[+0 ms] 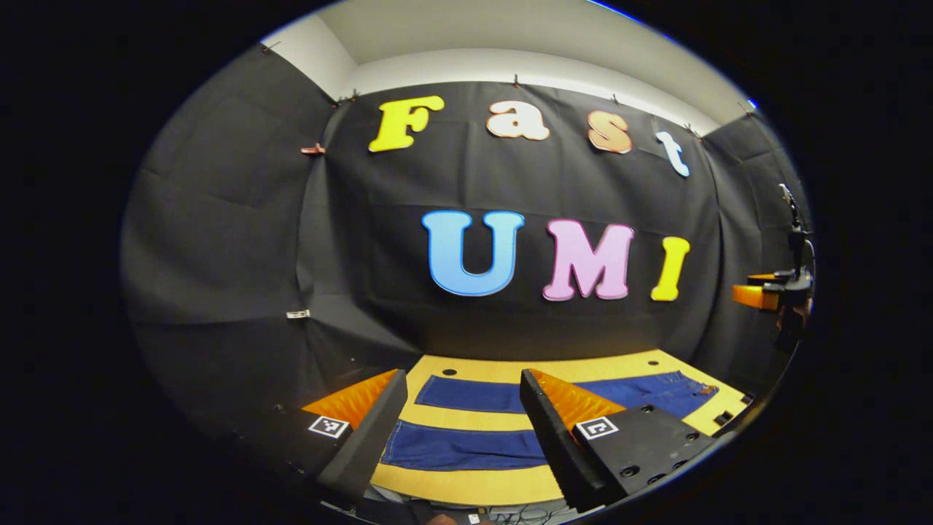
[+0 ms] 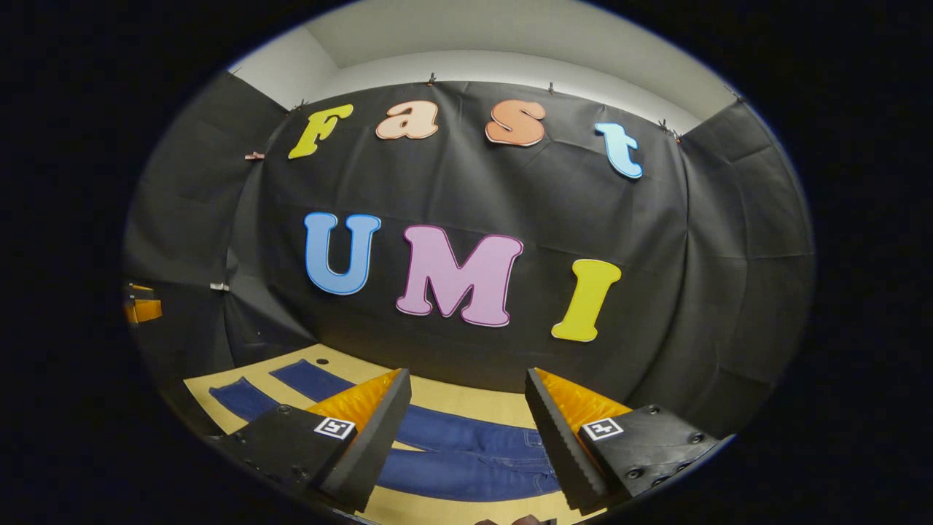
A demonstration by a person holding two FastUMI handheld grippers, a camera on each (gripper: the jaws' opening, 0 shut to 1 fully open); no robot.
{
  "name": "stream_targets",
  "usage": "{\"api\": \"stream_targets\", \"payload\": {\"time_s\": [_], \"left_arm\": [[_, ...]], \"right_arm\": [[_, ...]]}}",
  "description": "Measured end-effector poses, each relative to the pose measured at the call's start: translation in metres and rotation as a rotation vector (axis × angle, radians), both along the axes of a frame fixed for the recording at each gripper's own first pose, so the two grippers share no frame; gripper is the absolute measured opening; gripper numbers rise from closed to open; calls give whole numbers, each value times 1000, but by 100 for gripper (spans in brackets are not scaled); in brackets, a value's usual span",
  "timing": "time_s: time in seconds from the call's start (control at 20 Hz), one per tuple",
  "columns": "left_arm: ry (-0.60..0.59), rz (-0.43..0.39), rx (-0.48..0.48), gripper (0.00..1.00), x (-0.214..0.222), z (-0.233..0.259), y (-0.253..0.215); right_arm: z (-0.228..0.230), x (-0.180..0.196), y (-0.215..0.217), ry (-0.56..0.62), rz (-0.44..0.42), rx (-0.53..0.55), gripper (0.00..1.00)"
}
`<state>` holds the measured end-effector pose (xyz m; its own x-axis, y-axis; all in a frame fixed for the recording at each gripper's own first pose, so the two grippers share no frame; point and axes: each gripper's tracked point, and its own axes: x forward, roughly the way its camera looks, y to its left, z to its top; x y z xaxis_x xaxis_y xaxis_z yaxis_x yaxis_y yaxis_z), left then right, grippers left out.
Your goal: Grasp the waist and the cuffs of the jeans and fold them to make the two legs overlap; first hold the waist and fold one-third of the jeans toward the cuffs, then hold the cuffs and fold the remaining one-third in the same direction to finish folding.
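Left gripper view looks down past the left gripper, whose 2 fingers stand wide apart with nothing between them, onto the jeans lying flat on the table. The 2 legs run side by side as separate blue bands with a strip of bare table between them, so the legs do not overlap yet. The waist lies toward the right of this view and the cuff end toward the left. Right gripper view shows the right gripper also spread open and empty, raised above the waist part of the jeans, with the legs stretching away to the left toward the cuffs. Neither gripper touches the cloth. By my reading the task is at its very start: step 1, bringing one leg over the other, has not begun. The next move likely calls for lowering both grippers to the table, 1 at the waist edge and 1 at a cuff, and pinching the denim before lifting.
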<state>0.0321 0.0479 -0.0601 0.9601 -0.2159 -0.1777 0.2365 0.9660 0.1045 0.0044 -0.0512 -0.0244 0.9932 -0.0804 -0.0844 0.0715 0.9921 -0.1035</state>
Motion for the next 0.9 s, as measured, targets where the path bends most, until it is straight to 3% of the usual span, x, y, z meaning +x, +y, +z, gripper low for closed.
{"api": "stream_targets", "payload": {"time_s": [0.4, 0.6, 0.9], "left_arm": [[264, -242, 202, 97, 38, -98, 26], [475, -320, 312, 100, 60, -174, 44], [766, -461, 524, 99, 82, -269, 66]], "right_arm": [[-120, 18, -70, 291, 26, -4, 97], [-195, 43, -101, 467, 68, -25, 97], [-298, 51, -103, 777, 289, -78, 98]]}}
